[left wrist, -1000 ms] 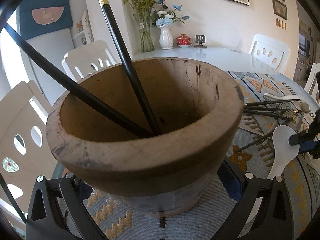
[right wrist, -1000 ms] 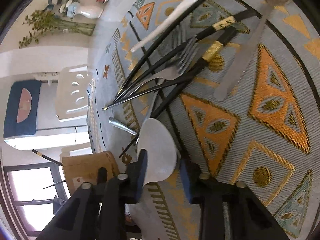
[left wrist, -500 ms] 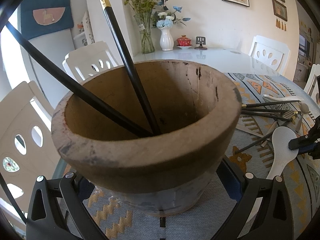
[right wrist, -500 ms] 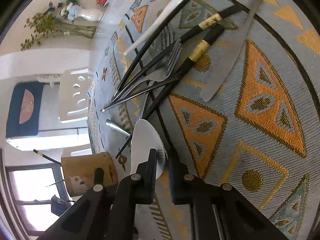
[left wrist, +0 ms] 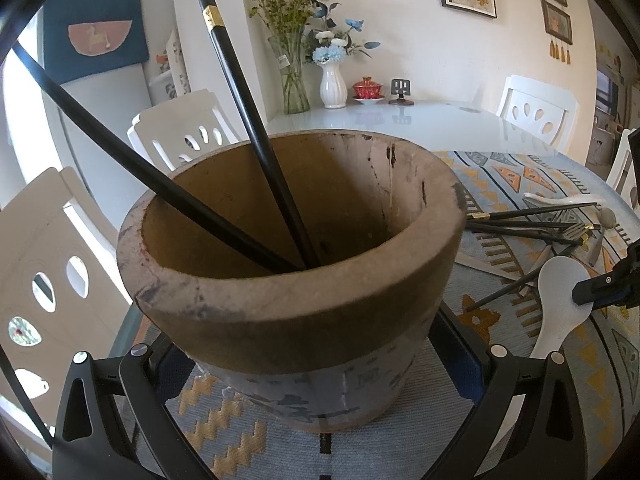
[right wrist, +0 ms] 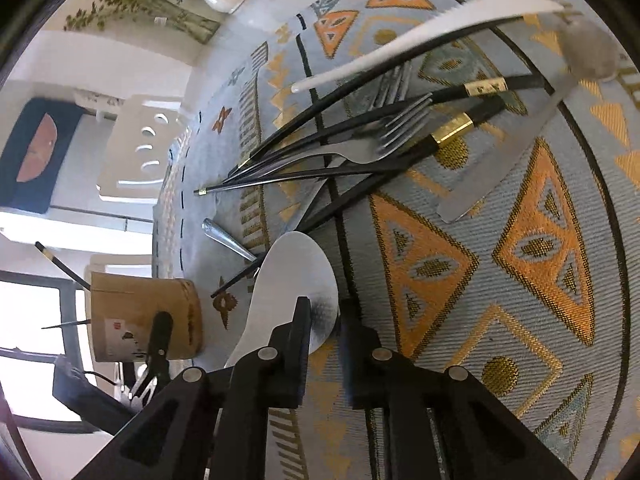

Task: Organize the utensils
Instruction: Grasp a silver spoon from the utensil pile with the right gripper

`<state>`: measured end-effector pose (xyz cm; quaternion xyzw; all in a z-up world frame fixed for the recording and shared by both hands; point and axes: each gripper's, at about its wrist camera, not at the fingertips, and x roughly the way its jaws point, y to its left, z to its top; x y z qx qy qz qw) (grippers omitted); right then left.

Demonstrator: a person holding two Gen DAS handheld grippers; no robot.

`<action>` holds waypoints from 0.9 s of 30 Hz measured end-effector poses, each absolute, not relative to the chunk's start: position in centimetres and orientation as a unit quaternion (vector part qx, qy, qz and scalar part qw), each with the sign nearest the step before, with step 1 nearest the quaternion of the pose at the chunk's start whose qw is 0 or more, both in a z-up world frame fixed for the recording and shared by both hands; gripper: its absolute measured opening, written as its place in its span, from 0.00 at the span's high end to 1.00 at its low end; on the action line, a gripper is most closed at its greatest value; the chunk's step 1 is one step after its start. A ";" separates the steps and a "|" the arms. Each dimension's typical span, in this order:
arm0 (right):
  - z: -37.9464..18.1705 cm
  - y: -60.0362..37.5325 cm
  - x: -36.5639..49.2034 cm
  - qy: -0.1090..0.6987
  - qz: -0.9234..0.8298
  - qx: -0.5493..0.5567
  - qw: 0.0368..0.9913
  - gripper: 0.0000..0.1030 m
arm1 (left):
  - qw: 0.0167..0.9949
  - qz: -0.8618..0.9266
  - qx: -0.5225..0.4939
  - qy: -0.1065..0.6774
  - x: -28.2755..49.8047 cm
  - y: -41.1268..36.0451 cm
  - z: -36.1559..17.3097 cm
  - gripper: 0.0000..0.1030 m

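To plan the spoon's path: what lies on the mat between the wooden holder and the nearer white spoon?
The thin end of one black chopstick crosses the mat between wooden holder and nearer white spoon; both wrist views show it.

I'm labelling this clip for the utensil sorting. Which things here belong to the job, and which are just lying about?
Job: wooden holder, black chopsticks in it, white spoon in the right gripper, fork, loose chopsticks.

Lying about: white vase, glass vase, red lidded cup, chairs.
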<state>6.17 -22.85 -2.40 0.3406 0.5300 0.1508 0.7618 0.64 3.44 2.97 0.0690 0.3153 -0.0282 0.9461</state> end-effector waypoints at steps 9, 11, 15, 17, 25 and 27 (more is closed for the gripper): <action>-1.1 -20.9 6.3 0.527 0.160 0.273 0.788 0.87 | 0.945 -0.027 0.069 0.320 0.7 3.6 3.0 0.01; -1.1 -20.8 6.4 0.526 0.164 0.277 0.787 0.87 | 0.944 -0.029 0.070 0.320 0.8 3.6 3.0 0.01; -0.4 -20.8 6.2 0.511 0.176 0.281 0.793 0.89 | 0.944 -0.030 0.070 0.322 1.0 3.4 3.0 0.01; 0.2 -20.8 6.0 0.505 0.174 0.273 0.800 0.89 | 0.943 -0.031 0.068 0.323 1.0 3.4 3.0 0.01; 2.2 -20.6 5.9 0.478 0.192 0.270 0.813 0.93 | 0.943 -0.028 0.062 0.325 0.9 3.7 2.8 0.01; 2.5 -20.5 5.9 0.476 0.194 0.271 0.814 0.93 | 0.943 -0.029 0.062 0.325 0.9 3.7 2.8 0.01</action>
